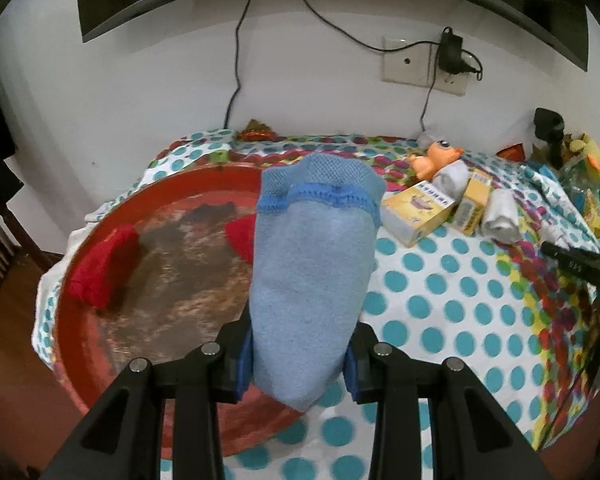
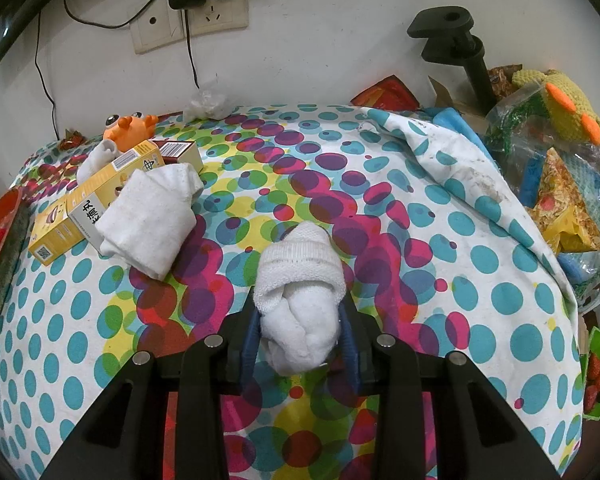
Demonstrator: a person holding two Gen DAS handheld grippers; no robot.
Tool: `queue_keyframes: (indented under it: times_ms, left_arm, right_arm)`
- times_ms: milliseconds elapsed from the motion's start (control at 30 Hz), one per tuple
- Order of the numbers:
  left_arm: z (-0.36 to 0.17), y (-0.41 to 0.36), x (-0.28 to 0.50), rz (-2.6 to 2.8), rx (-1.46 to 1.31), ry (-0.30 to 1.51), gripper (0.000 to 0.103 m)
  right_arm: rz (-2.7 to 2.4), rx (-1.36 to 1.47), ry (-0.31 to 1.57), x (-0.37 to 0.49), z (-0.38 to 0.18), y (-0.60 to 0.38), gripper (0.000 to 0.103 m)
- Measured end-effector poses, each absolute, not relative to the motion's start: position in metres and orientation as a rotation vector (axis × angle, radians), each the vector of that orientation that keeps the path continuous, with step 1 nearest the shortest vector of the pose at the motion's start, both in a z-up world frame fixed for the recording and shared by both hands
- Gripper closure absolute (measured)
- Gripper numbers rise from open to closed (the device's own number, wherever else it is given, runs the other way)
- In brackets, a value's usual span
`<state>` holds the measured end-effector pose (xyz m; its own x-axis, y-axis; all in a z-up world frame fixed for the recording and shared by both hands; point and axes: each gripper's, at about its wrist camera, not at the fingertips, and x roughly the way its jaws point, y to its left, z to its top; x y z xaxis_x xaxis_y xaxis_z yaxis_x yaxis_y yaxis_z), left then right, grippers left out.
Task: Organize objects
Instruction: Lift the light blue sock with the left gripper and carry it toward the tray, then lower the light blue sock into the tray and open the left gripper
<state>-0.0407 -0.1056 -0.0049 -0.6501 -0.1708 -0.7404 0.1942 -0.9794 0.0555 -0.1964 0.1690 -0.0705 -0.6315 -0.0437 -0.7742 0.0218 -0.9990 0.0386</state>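
- I am holding a light blue sock [image 1: 316, 276] in my left hand-held gripper [image 1: 298, 360]; its blue-padded fingers [image 1: 243, 364] are pinching the sock's lower end from both sides.
- The blue sock is standing up in front of the camera, its darker blue cuff band uppermost, partly over the near edge of the round red tray [image 1: 76, 364].
- On the red tray I am seeing two red folded cloths: one [image 1: 102, 268] near its left rim, the other [image 1: 242, 238] partly hidden behind the blue sock.
- My right hand-held gripper [image 2: 300, 340] is clamping a rolled white sock bundle [image 2: 300, 292] between its fingers, above the polka-dot cloth [image 2: 480, 312] covering the bench.
- Left of the white bundle, another folded white sock [image 2: 148, 224] is lying against a yellow carton [image 2: 72, 216], touching it.
- Behind that carton, an orange toy [image 2: 128, 128] is sitting near the wall, well apart from the tray.
- On the far right edge of the bench, a yellow knitted toy [image 2: 568, 108] is resting on a clear plastic bag.
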Motion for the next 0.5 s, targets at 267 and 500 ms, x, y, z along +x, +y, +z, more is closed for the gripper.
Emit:
queue_keyframes:
  times_ms: [267,500]
  left_arm:
    - [-0.017,-0.151,-0.025,-2.608,1.225,0.06,0.067]
    - [-0.029,-0.187,-0.012,-2.55,1.229,0.132,0.067]
  right_arm:
    - [-2.813,1.336,-0.04,-0.197,-0.071,0.168,0.07]
    - [-2.846,1.357,0.002,-0.196,-0.072,0.17,0.068]
